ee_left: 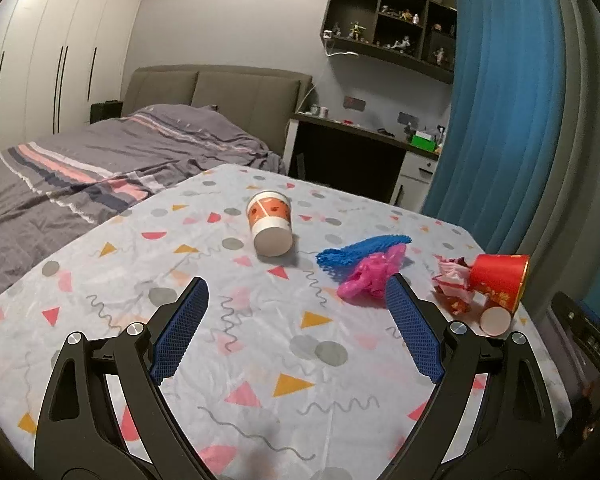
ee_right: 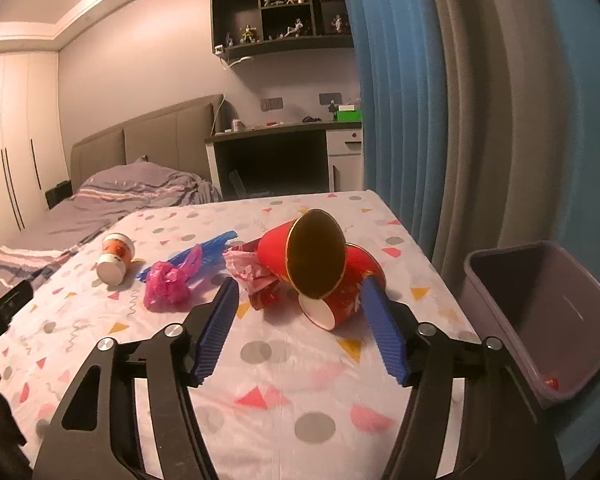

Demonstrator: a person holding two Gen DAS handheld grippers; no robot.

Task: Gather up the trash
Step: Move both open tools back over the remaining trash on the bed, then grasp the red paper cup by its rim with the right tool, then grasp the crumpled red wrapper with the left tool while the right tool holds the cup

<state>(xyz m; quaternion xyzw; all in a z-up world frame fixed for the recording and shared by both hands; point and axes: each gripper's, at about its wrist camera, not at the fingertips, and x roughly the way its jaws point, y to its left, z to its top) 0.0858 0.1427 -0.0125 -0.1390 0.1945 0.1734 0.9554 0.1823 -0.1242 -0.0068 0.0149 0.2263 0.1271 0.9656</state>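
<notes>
A table (ee_right: 284, 412) draped in a pale cloth printed with triangles, dots and squiggles carries scattered litter: an orange-and-white cup (ee_left: 270, 223) on its side at far left, blue netting (ee_left: 360, 249) touching a crumpled pink bag (ee_left: 370, 278) at centre, and crumpled wrappers (ee_right: 256, 276) against two tipped red cups (ee_right: 320, 268) at right.

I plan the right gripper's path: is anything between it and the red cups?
Nothing visible. The right gripper is open above bare tablecloth, and the red cups lie straight ahead. The crumpled wrapper lies left of them.
</notes>
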